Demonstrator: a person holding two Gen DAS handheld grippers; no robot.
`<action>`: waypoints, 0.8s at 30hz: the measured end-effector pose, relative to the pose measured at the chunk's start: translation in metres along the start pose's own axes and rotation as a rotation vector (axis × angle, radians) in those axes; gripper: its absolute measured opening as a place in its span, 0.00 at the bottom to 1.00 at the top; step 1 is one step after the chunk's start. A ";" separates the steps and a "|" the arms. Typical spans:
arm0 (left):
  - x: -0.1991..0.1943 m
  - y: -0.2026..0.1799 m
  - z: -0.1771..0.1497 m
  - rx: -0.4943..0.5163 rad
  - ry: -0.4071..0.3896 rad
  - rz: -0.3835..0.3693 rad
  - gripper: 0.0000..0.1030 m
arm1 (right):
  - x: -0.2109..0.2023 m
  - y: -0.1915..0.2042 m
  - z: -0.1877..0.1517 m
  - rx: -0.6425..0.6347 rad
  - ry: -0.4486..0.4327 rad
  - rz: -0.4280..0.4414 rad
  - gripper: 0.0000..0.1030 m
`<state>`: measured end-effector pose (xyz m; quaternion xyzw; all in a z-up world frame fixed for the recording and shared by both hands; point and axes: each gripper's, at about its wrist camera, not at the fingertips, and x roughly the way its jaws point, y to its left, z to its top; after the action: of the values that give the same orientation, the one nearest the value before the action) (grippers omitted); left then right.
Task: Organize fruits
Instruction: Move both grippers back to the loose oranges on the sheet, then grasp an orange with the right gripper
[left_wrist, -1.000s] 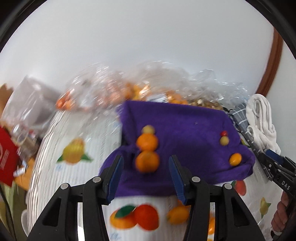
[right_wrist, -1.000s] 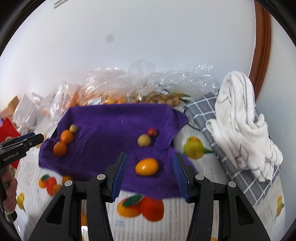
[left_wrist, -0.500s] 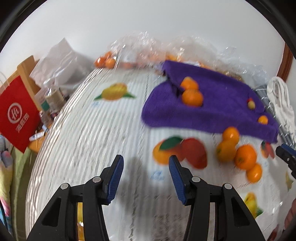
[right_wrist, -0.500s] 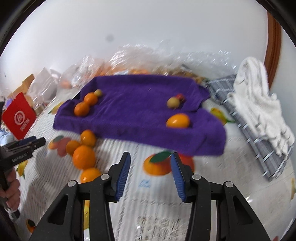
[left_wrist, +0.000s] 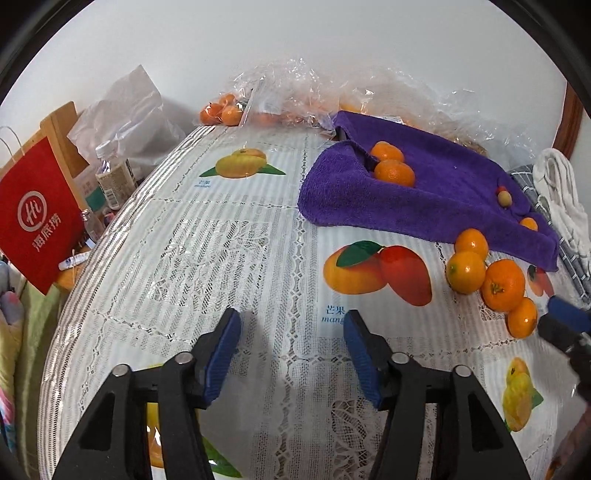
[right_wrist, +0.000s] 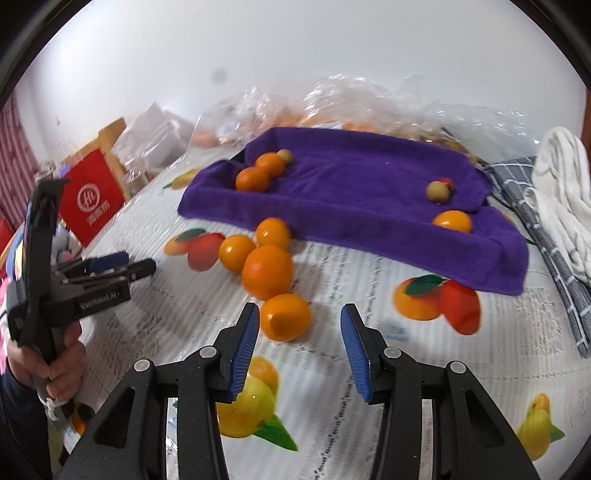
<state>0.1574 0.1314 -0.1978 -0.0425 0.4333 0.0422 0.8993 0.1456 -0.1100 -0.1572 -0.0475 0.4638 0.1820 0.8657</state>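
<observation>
A purple towel (right_wrist: 362, 192) lies over a tray at the back of the table and holds two oranges (right_wrist: 258, 173), a small green and red fruit (right_wrist: 437, 192) and a yellow-orange fruit (right_wrist: 452, 221). Several loose oranges (right_wrist: 267, 269) lie on the fruit-print tablecloth in front of it; they also show in the left wrist view (left_wrist: 487, 277). My right gripper (right_wrist: 299, 347) is open and empty, with the nearest orange (right_wrist: 284, 315) just ahead of its left finger. My left gripper (left_wrist: 291, 350) is open and empty over bare tablecloth, left of the oranges.
Clear plastic bags with more oranges (left_wrist: 225, 110) lie behind the towel. A white cloth (right_wrist: 557, 192) on a grey checked cloth (right_wrist: 532, 206) lies at the right. A red paper bag (left_wrist: 33, 214) and bottles (left_wrist: 110, 173) stand off the table's left edge.
Both grippers have pulled back from the purple towel toward the table's front. The loose oranges on the tablecloth have come into view; the right gripper now faces the nearest one.
</observation>
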 end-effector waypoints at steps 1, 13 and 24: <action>0.000 0.000 0.000 -0.001 0.000 -0.007 0.59 | 0.004 0.001 -0.001 -0.006 0.008 0.000 0.44; -0.001 0.000 -0.003 -0.002 -0.001 -0.044 0.69 | 0.029 0.008 -0.003 -0.034 0.046 -0.021 0.44; -0.004 0.011 -0.004 -0.058 -0.018 -0.111 0.69 | 0.022 0.007 -0.003 -0.035 0.020 -0.042 0.36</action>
<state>0.1509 0.1416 -0.1974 -0.0923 0.4208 0.0053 0.9024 0.1522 -0.0982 -0.1766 -0.0742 0.4680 0.1716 0.8637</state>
